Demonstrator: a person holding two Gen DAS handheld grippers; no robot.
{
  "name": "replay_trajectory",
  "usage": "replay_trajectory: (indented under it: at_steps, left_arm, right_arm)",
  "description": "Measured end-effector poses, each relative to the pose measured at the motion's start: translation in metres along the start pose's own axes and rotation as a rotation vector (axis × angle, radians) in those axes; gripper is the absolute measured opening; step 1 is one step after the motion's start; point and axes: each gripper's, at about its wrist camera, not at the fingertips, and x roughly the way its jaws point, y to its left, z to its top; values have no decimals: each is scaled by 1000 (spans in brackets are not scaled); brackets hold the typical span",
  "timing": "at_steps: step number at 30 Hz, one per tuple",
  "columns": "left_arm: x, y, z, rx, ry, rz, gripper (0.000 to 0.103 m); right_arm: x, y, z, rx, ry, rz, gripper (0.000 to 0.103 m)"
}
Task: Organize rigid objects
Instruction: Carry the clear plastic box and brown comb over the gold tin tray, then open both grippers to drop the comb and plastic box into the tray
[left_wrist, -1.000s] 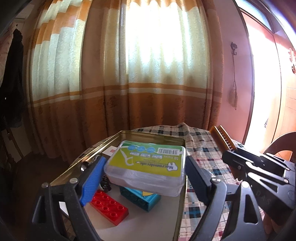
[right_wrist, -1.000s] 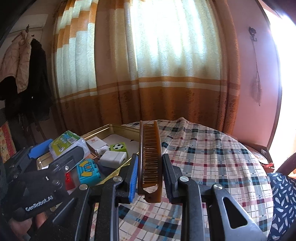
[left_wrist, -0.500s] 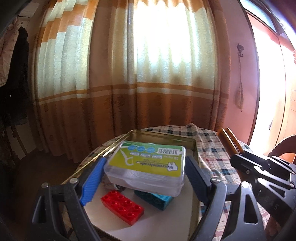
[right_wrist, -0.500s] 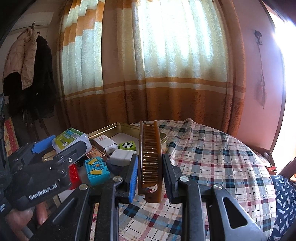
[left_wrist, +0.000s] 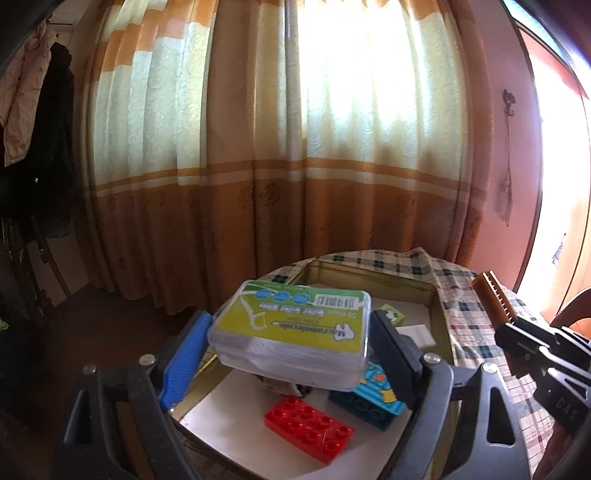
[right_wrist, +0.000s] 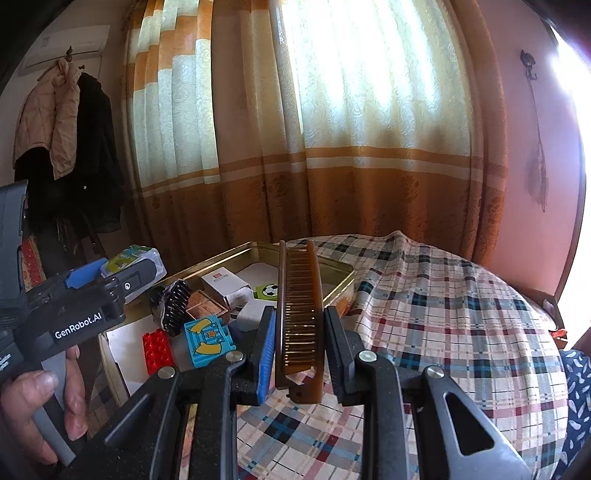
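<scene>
— Above the near end of the tin tray (left_wrist: 441, 314), what does the left gripper (left_wrist: 291, 349) carry?

— One clear plastic box (left_wrist: 295, 334), rounded at the corners, with a green label and a barcode; the pads press on its two short sides and it hangs clear of the tray.

— And the right gripper (right_wrist: 300, 341)?

— Clamped narrow on one brown folding comb (right_wrist: 298, 306), translucent plastic, teeth in a long row, held over the checked tablecloth (right_wrist: 443, 314) just beside the tray.

— What lies in the tray?

— One red studded brick (left_wrist: 308, 428), one blue studded block (left_wrist: 371, 397) with yellow shapes, one black toothed hair clip (right_wrist: 173, 304), one green block (right_wrist: 267, 291) with a football, and some small boxes I cannot count.
</scene>
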Motion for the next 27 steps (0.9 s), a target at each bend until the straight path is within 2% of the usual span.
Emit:
replay_trajectory:
  at_steps: [6, 12, 18, 27]
  left_arm:
    - [3, -4, -1, 18, 31, -6, 86]
    - [11, -4, -3, 33, 69, 22, 86]
    - [15, -3, -4, 33, 94, 31, 86]
    - [23, -4, -13, 47, 147, 44, 87]
  right_arm:
    - [18, 10, 14, -15, 23, 34, 28]
    - [38, 28, 26, -42, 55, 72, 28]
    - [64, 47, 34, -93, 124, 97, 28]
    - [84, 43, 31, -76, 184, 95, 28]
